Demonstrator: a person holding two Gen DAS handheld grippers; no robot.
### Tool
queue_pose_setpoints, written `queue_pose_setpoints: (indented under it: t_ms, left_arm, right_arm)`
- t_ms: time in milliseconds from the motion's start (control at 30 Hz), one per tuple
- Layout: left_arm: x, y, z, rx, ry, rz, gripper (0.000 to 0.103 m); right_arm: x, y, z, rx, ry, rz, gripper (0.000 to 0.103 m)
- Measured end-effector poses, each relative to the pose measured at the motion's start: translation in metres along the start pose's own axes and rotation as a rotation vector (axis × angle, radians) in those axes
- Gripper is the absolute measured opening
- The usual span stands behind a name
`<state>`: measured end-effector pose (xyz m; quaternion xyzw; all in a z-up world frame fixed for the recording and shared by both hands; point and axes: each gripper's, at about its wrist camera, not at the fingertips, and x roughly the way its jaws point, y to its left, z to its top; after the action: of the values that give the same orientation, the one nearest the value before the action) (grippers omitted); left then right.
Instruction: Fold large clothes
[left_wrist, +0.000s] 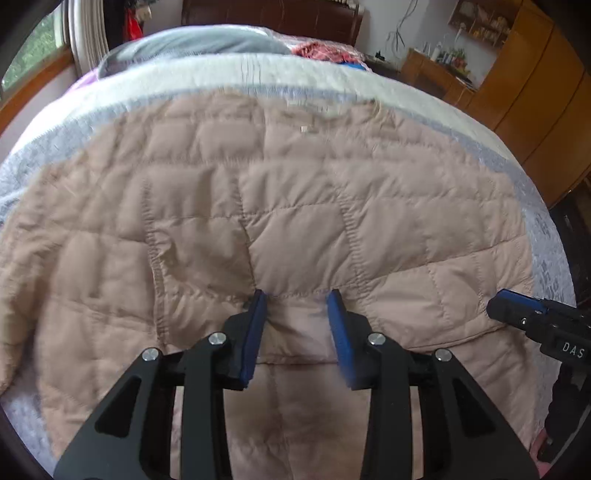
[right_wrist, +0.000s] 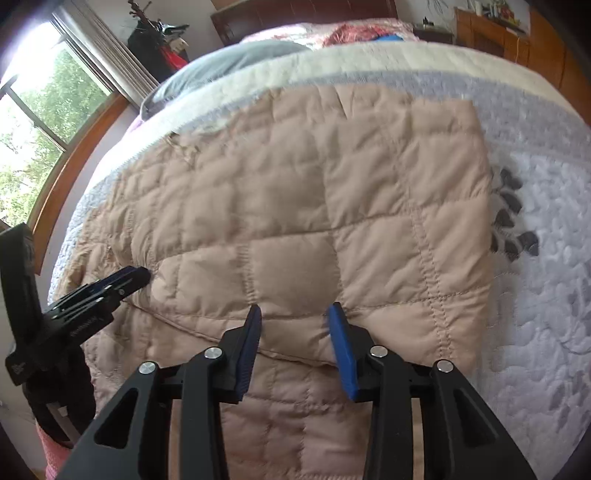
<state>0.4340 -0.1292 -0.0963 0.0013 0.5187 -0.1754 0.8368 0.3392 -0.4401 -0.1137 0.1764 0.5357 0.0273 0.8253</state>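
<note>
Left wrist view: I am looking down over a bed (left_wrist: 546, 236) covered in a pale grey-lilac quilted spread with a leaf print, a cream band (left_wrist: 207, 74) running across it farther up. One grey pillow (left_wrist: 192, 46) is lying at the head, beside one red and pink bundle of cloth (left_wrist: 321, 51). Behind it one dark wooden headboard (left_wrist: 273, 14) is showing. One window (right_wrist: 40, 122) with a wooden frame is letting in daylight on the left, trees outside. Wooden cabinets (left_wrist: 528, 96) are standing on the right, small items on their shelves too blurred to count.

One garment: a beige quilted coat (left_wrist: 295, 206) is lying spread flat across the bed, its near part doubled over so a folded edge is running just in front of both grippers.

Two grippers. I am seeing the left gripper (left_wrist: 297, 299) with its blue-padded fingers (left_wrist: 256, 332) standing apart, the tips resting at the folded edge, a ridge of coat fabric sitting loose between them, not pinched. The right gripper (right_wrist: 295, 314) is looking the same: fingers spread, tips at the fold, nothing clamped. Both grippers are sitting side by side along that near edge.
</note>
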Motion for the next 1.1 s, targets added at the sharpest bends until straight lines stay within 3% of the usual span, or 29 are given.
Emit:
queue_pose_setpoints:
  t_ms: [167,333,400,500,567,633,767,867,1100]
  left_arm:
    - [0.005,-0.007,-0.005,0.048,-0.024,0.043,0.036]
    - [0.004,-0.011,-0.005,0.020,-0.021,0.047,0.036]
    - [-0.002,-0.003,0.003,-0.017,-0.001,0.028,0.035]
    - [-0.035,0.011,0.004,-0.061,-0.049,-0.010,0.056]
    - [-0.059,0.025,-0.001,-0.070,-0.104,-0.007,0.070]
    - [-0.088,0.055,-0.012,-0.098,-0.152,0.010,0.073]
    - [-0.125,0.129,-0.044,-0.222,-0.183,0.107,0.074]
    - [-0.149,0.212,-0.084,-0.410,-0.174,0.220,0.075]
    - [-0.181,0.354,-0.150,-0.795,-0.177,0.376,0.074]
  right_arm:
    - [0.011,-0.003,-0.006,-0.002,-0.023,0.007,0.033]
    - [0.010,-0.001,-0.008,-0.015,-0.032,-0.010,0.033]
    - [0.003,-0.001,-0.004,-0.002,-0.029,0.023,0.034]
    - [-0.037,-0.007,-0.012,-0.011,-0.126,0.107,0.041]
    - [-0.062,-0.016,-0.019,-0.016,-0.183,0.085,0.048]
    - [-0.080,-0.035,-0.027,0.020,-0.199,0.042,0.048]
    - [-0.089,-0.071,-0.038,0.081,-0.186,0.051,0.048]
    - [-0.082,-0.082,-0.041,0.105,-0.163,0.023,0.049]
    - [-0.062,-0.062,-0.044,0.053,-0.117,0.038,0.049]
